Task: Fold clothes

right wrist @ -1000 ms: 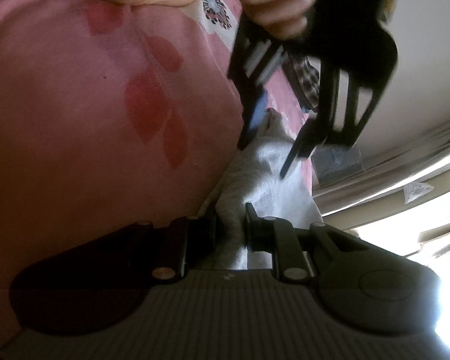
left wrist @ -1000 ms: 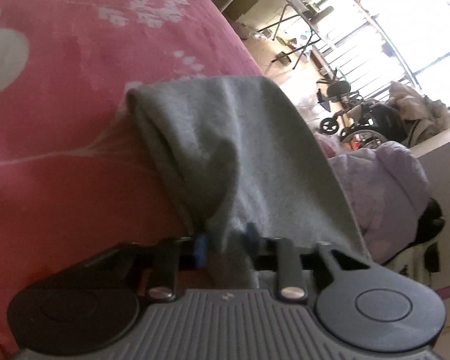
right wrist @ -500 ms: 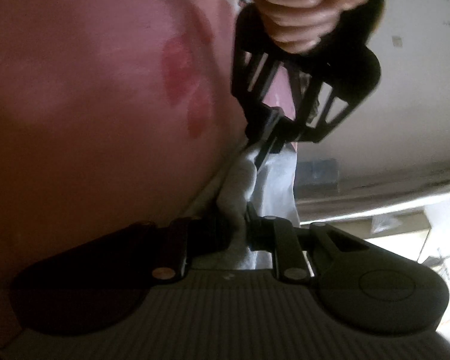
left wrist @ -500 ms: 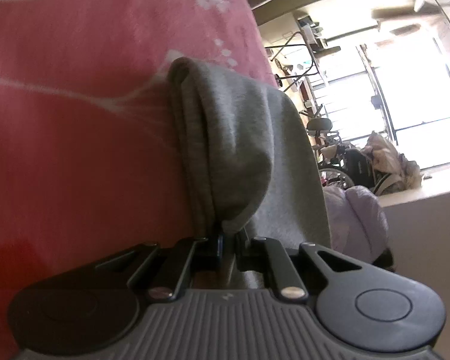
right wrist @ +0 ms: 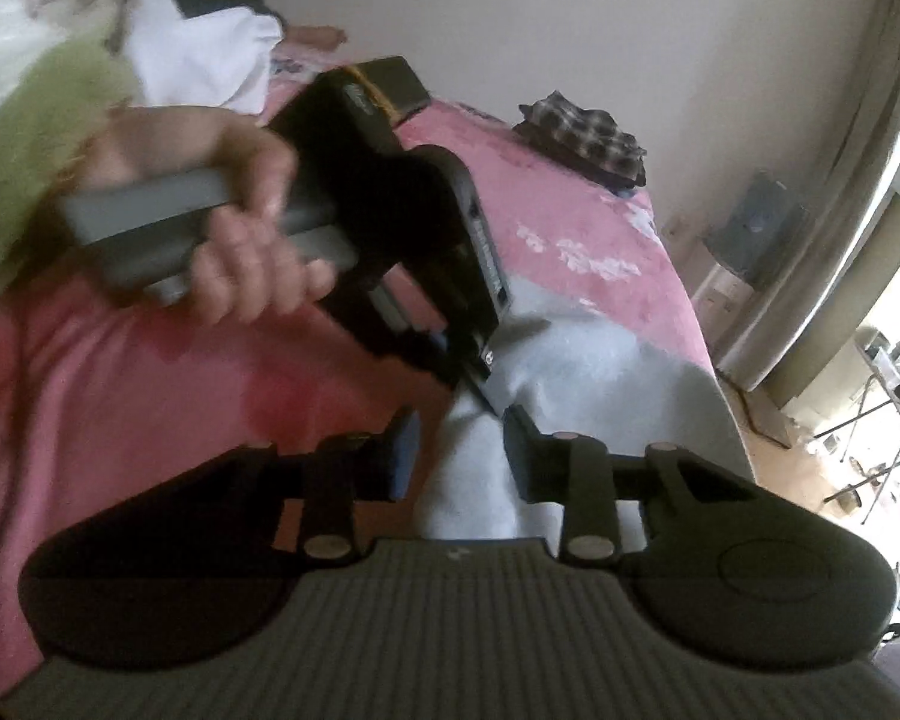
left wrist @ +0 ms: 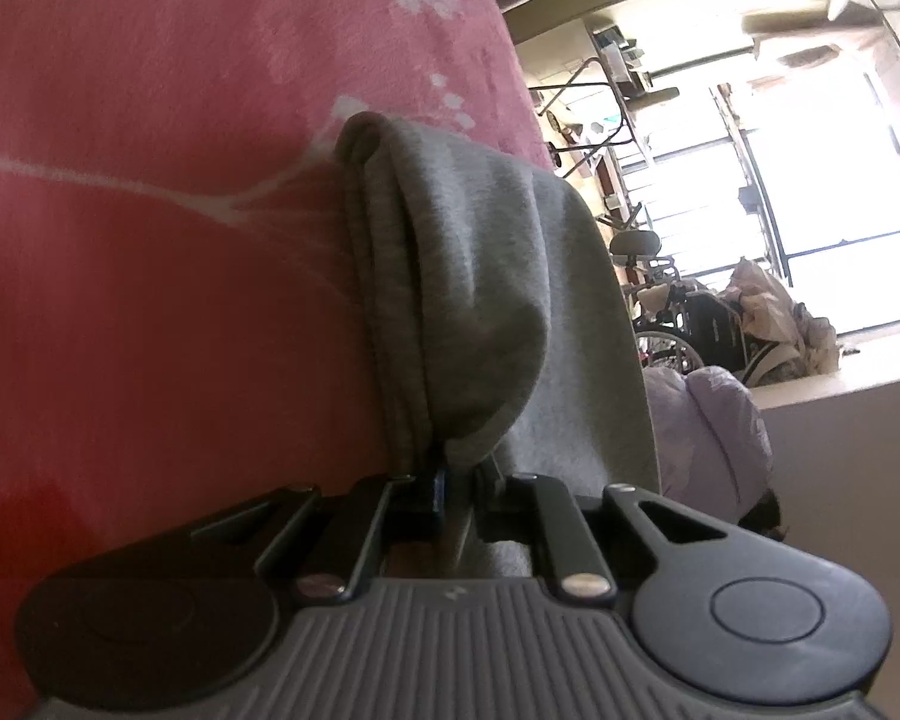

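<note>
Grey garment (left wrist: 480, 276) in left tool (left wrist: 456, 480)

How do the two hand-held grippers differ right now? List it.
Left hand-held gripper: jaws shut, pinching the grey cloth.
Right hand-held gripper: jaws open, the cloth lying loose between them, not clamped.
Both work the same cloth over the pink bedspread.

Pink floral bedspread (left wrist: 150, 240), bright window (left wrist: 834, 180), white wall (right wrist: 570, 18).
</note>
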Demonstrator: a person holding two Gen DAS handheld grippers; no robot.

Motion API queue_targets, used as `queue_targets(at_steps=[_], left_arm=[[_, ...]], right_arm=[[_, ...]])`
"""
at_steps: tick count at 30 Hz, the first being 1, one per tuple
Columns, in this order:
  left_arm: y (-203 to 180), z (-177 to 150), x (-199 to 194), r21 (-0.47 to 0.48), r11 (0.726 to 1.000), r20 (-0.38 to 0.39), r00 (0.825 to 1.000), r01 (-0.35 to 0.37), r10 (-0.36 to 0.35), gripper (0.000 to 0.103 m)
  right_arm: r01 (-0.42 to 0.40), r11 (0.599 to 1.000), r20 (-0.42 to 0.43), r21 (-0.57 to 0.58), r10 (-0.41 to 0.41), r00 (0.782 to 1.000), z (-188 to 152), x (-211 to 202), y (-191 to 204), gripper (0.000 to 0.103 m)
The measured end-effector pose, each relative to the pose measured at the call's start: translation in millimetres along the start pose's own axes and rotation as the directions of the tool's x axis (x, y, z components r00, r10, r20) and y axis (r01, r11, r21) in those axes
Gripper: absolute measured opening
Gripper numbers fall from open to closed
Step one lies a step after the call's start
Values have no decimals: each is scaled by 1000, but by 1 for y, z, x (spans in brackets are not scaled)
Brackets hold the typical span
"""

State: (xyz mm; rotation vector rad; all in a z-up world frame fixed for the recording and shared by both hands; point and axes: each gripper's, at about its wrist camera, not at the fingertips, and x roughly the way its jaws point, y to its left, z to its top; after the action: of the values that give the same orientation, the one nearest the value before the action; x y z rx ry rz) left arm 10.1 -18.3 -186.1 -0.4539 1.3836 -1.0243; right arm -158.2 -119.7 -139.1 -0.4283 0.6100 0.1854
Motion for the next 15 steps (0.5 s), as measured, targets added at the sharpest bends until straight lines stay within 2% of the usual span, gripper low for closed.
queue_targets(at_steps=[1, 2, 4, 6, 9, 12, 15], left_arm=[[-3, 1, -4, 3, 1000, 2, 1000, -4, 4, 22], [-6, 4, -6, -2, 1000, 17, 1000, -10, 10, 35], [-8, 7, -21, -12, 1000, 112, 994, -18, 19, 51], [-5, 14, -36, -36, 999, 197, 980, -12, 18, 50], [-1, 28, -41, -97, 995, 243, 970, 0, 23, 48], [-12, 37, -32, -60, 998, 234, 971, -32, 46, 45], [-26, 40, -18, 17, 993, 208, 972, -120, 114, 31]], right_arm=[[-12, 1000, -38, -9, 11, 999, -9, 11, 0, 18], [-24, 1000, -76, -17, 22, 997, -18, 21, 0, 18], [-18, 999, -80, -42, 15, 997, -25, 26, 2, 18], [-5, 998, -66, -69, 0, 998, -29, 26, 4, 18], [-5, 997, -57, -73, 0, 998, -33, 28, 3, 18], [-4, 998, -57, -70, 0, 998, -33, 26, 3, 18], [2, 997, -55, -74, -6, 998, -33, 16, 9, 18]])
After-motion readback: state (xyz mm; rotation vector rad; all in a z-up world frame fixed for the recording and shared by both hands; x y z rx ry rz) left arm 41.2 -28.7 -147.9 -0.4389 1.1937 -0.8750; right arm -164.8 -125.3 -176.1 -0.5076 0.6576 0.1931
